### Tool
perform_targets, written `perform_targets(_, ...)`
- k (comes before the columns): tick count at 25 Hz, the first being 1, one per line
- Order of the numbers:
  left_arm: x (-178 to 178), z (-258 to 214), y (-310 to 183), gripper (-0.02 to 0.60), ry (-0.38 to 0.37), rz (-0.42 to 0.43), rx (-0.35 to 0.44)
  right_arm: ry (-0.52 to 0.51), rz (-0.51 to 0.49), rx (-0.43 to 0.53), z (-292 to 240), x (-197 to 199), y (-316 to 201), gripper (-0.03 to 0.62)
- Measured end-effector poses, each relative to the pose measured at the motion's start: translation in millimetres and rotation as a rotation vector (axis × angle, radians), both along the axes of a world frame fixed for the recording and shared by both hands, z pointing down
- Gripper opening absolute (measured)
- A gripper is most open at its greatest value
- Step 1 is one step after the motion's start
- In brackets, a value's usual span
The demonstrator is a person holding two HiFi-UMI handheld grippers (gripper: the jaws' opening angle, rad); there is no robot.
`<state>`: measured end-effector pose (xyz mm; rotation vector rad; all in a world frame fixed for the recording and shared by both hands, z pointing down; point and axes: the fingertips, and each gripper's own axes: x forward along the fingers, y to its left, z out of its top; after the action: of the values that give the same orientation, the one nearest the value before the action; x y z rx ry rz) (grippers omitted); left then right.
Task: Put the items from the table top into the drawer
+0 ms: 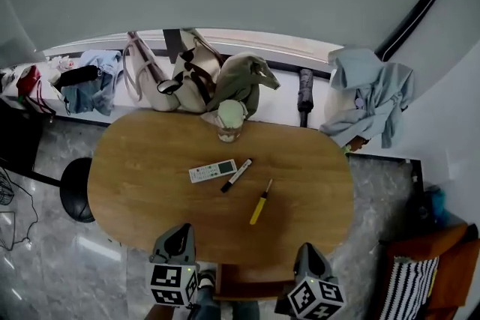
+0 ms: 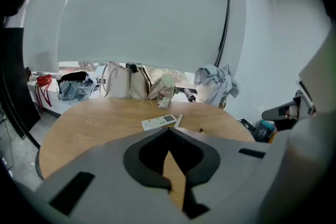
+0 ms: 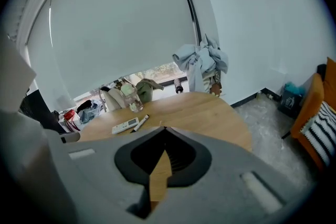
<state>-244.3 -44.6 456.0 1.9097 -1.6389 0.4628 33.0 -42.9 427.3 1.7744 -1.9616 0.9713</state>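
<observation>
Closest to us, we are holding the left gripper [image 1: 181, 230] and the right gripper [image 1: 309, 248] at the near edge of the wooden table [image 1: 142, 198], both tilting downward. Both pairs of jaws are meeting tip to tip, clenched on nothing, as the gripper views are showing. Between the two grippers, a brown panel [image 1: 247, 287] is showing just below the table edge; it may be the drawer, but we are not seeing it clearly enough to say.

Farther out, near the middle of the table top, three items are lying: a yellow screwdriver [image 1: 260, 203] nearest, then a marker pen [image 1: 236, 174], and just left of it a white remote control [image 1: 212, 171], almost touching it. Beyond them, a glass jar [image 1: 230, 124] is standing upright near the far edge. Behind the table, several bags [image 1: 187, 79] are leaning along the window ledge, with a folded umbrella [image 1: 304, 94] and bluish clothing [image 1: 367, 101] to their right.
</observation>
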Motion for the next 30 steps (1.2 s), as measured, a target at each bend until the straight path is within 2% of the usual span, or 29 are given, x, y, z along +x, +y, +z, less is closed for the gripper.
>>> perform_targets(4, 2, 41, 4, -0.008, -0.008, 0.011, -0.024, 0.007, 0.008, -0.057, 40, 2, 2, 0.005)
perform_targets(8, 0, 64, 11, -0.008, -0.020, 0.032, -0.047, 0.019, 0.010, -0.065, 61, 4, 1, 0.005)
perform_targets(13, 0, 73, 18, -0.008, -0.073, 0.055, -0.079, 0.028, 0.011, -0.074, 66, 6, 3, 0.005)
perform_targets(17, 7, 70, 14, -0.008, -0.048, 0.107, -0.072, 0.035, 0.007, -0.081, 66, 7, 5, 0.005)
perform_targets(22, 13, 69, 6, -0.001, -0.053, 0.203, -0.063, 0.044, 0.012, -0.090, 70, 10, 11, 0.005)
perform_targets(23, 15, 70, 4, 0.036, -0.050, 0.228, -0.064, 0.045, 0.015, -0.093, 71, 11, 12, 0.005)
perform_targets(24, 17, 70, 2, 0.135, -0.048, 0.255, -0.068, 0.045, 0.018, -0.095, 72, 12, 13, 0.005)
perform_targets(30, 26, 76, -6, 0.193, -0.118, 0.439, -0.095, 0.041, 0.027, -0.108, 77, 13, 18, 0.005)
